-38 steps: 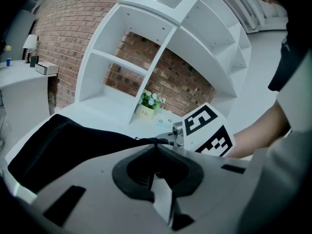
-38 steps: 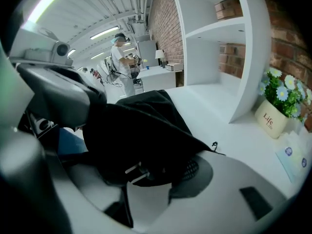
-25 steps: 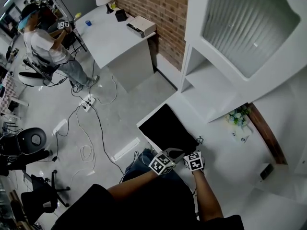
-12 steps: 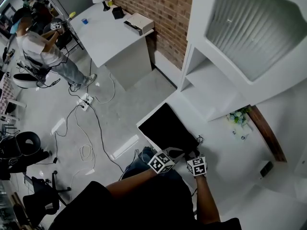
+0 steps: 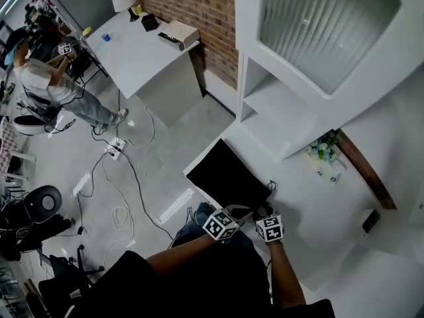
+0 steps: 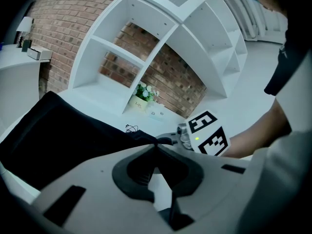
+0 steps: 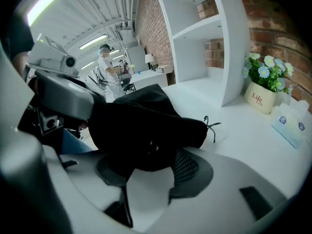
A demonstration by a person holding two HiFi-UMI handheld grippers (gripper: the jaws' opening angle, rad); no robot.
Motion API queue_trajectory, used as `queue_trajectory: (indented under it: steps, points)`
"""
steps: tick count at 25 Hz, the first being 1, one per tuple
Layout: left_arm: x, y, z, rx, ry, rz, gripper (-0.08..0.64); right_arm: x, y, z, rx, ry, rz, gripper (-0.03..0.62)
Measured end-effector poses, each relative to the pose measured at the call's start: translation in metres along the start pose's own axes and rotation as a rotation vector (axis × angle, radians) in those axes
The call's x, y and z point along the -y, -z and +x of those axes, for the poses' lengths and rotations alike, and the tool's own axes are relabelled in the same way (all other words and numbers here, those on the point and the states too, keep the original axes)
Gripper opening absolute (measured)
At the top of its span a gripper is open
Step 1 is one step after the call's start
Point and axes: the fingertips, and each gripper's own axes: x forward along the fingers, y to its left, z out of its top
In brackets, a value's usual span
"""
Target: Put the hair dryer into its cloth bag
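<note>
The black cloth bag [image 5: 228, 177] lies on the corner of the white table [image 5: 311, 211], its drawstring [image 7: 212, 123] at the near right corner. My left gripper [image 6: 155, 143] is shut on the bag's near edge and holds that edge lifted. My right gripper [image 7: 148, 152] is just to its right, marker cube [image 6: 207, 135] close by. Its jaws have just closed a little on a smooth black body with small pale marks. I take this for the hair dryer [image 7: 146, 147]. Its far part runs under the cloth and is hidden. In the head view both grippers sit side by side, left gripper [image 5: 225, 222], right gripper [image 5: 267, 225].
A small flower pot [image 7: 265, 89] and a tissue box [image 7: 292, 123] stand on the table past the bag. White shelving [image 5: 291, 111] rises behind it against a brick wall. The table edge drops off to the left of the bag. Far off on the floor a person [image 5: 46, 88] stands by another table.
My right gripper has shifted slightly along the bag's near edge. The left gripper keeps its hold in the same place. The head view has swung a little.
</note>
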Motion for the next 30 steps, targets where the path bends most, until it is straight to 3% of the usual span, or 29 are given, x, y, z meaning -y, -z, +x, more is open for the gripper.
queue_trajectory:
  steps: [6, 11, 13, 20, 24, 30]
  points:
    - [-0.001, 0.013, 0.016, 0.005, -0.045, -0.043, 0.028, 0.013, 0.021, -0.04, 0.045, 0.047, 0.007, 0.212]
    - [-0.009, 0.022, 0.025, -0.001, -0.148, 0.002, 0.035, 0.016, 0.04, -0.067, 0.082, 0.047, 0.045, 0.213]
    - [-0.006, 0.02, 0.026, 0.007, -0.166, -0.003, 0.097, 0.012, 0.046, -0.076, 0.094, 0.033, 0.072, 0.213]
    - [0.019, 0.026, 0.01, 0.013, -0.132, 0.035, 0.132, -0.011, 0.006, -0.101, 0.227, 0.024, 0.175, 0.213]
    - [0.023, 0.016, -0.016, 0.042, -0.107, 0.077, 0.132, -0.027, -0.019, -0.118, 0.315, 0.077, 0.222, 0.213]
    - [0.046, -0.008, -0.095, 0.106, -0.058, 0.066, 0.13, -0.073, -0.043, -0.147, 0.403, 0.172, 0.29, 0.212]
